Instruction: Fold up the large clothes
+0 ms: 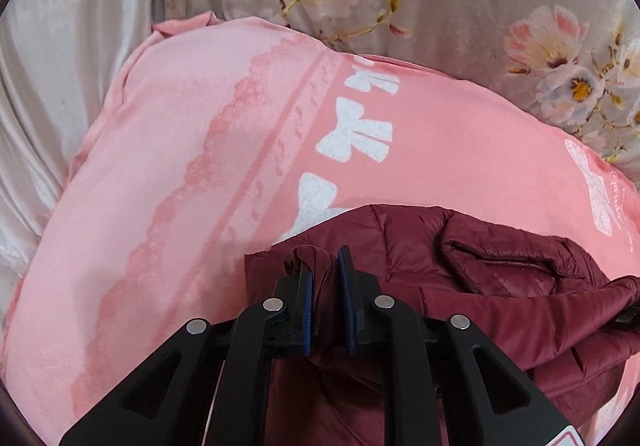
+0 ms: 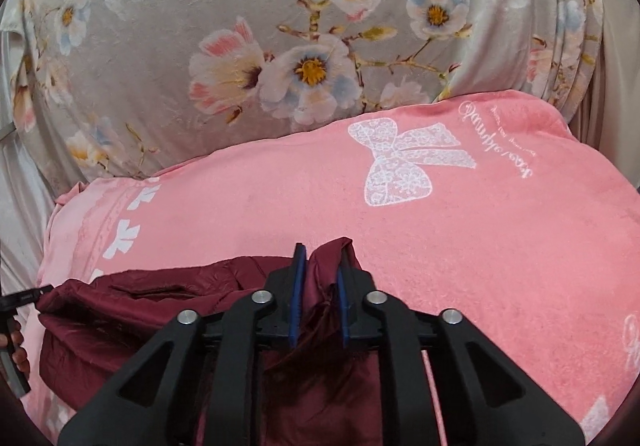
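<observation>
I've got the maroon puffer jacket (image 1: 500, 286) lying on the pink blanket (image 1: 180, 165), one edge in each tongs so it folds evenly. Left tongs (image 1: 326, 266) slightly parted, jacket fabric bunched between; right tongs (image 2: 322, 266) the same. Can't tell if the pads are pressing. Floral cover (image 2: 160, 25) behind.

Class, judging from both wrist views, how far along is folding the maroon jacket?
Done: the jacket already lies doubled over on the pink blanket. In hand: the left gripper and right gripper each have jacket fabric between their jaws. Left: letting go and smoothing its lumpy folds.
</observation>
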A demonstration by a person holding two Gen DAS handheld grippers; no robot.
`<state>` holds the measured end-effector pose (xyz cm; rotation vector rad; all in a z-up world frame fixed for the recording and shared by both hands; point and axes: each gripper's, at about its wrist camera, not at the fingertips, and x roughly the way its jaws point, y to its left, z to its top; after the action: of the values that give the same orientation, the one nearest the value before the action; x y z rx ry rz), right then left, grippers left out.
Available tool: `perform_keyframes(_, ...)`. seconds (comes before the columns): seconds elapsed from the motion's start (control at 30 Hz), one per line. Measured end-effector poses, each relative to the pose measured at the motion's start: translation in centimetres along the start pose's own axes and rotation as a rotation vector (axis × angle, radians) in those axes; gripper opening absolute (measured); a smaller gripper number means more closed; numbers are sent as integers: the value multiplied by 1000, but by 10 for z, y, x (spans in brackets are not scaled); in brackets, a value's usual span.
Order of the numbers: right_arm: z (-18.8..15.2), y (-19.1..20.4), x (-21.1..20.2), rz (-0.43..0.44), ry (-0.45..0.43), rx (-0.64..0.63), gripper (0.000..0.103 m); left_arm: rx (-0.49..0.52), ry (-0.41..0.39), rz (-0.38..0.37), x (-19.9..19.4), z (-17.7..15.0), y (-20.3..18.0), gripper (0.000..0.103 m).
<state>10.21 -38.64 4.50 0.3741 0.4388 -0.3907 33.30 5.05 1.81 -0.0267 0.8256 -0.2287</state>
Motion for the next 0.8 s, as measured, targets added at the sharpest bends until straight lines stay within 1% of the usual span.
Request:
perform_keyframes(0.03,1,-3,-3,7,-18,12,31,-19,-4,-15,1,0,3,16)
perform_keyframes(0.07,1,-5,-6,7,-41,21,37,-30,-9,-28,0,1,5,16)
perform_keyframes(0.1,1,-7,-10,9,-58,23,46,-43,-21,-44,-3,1,7,16)
perform_keyframes(0.17,-1,-9,-14,10,-70,12,49,-69,-43,-87,-13,4,11,18)
perform_keyframes(0.2,-3,-8,-13,12,-60,-2,52,-80,-53,-110,-17,6,13,18)
perform_keyframes(0.23,-5,-7,-11,16,-48,-18,53,-93,-70,-141,-23,9,15,22)
perform_keyframes(0.27,-8,-6,-9,14,-40,-30,54,-99,-87,-158,-29,11,16,28)
perform_keyframes(0.3,-11,-4,-6,8,-29,-46,54,-99,-128,-144,-37,14,16,36)
perform_keyframes(0.33,-14,-2,-3,5,-17,-58,54,-95,-172,-101,-44,15,14,66)
perform_keyframes(0.37,-17,-1,0,5,-5,-66,54,-87,-242,-46,-56,16,13,81)
perform_keyframes(0.4,-20,1,4,8,8,-69,54,-74,-284,-32,-62,16,11,81)
perform_keyframes(0.43,-22,2,6,10,15,-69,54,-43,-298,-28,-66,19,8,81)
perform_keyframes(0.5,-25,5,14,8,37,-72,54,-20,-253,-5,-61,24,4,81)
perform_keyframes(0.6,-25,9,28,16,79,-66,55,6,-160,-18,-42,22,-2,81)
perform_keyframes(0.63,-25,10,33,14,92,-65,60,13,-129,-19,-34,20,-5,81)
perform_keyframes(0.67,-24,10,40,8,111,-63,63,22,-100,-20,-25,17,-7,81)
perform_keyframes(0.73,-23,8,52,-9,132,-44,64,39,-51,8,-8,9,-10,80)
perform_keyframes(0.8,-22,2,68,-5,172,-6,64,52,4,21,12,2,-14,79)
